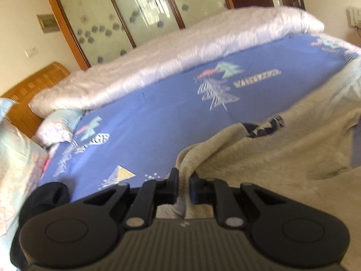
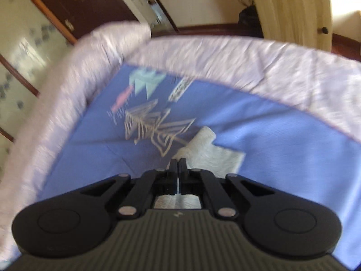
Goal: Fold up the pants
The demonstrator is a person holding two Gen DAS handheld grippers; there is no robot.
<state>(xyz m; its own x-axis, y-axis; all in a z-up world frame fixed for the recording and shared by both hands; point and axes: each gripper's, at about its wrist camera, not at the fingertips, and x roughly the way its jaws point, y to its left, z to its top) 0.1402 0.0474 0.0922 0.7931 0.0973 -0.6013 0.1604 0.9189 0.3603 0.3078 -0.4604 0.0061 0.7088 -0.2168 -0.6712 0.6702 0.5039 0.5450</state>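
A: Where are the pants?

B: In the left wrist view the beige pants [image 1: 282, 149] lie heaped on the blue printed bedsheet [image 1: 158, 122], filling the frame from about three o'clock round to six. A dark patterned patch [image 1: 264, 127] shows at a fold near the middle.

A: And the left gripper [image 1: 183, 186]?

B: Its jaws are clamped on a raised ridge of the pants fabric, which stands up between the pads at six o'clock.

A: The right gripper [image 2: 179, 166]?

B: Its jaws are drawn almost together, and a thin edge of the pale fabric [image 2: 212, 155] is pinched between them. The rest of that piece runs away from the tips toward one o'clock, lying flat on the sheet [image 2: 270, 135].

A: What surrounds it?

B: A whitish quilt [image 1: 180, 52] is rolled along the far side of the bed, from nine to two o'clock in the left view. A pillow [image 1: 18, 158] sits at eight o'clock, and a wardrobe with frosted glass doors [image 1: 126, 11] stands at twelve. Both views are blurred.
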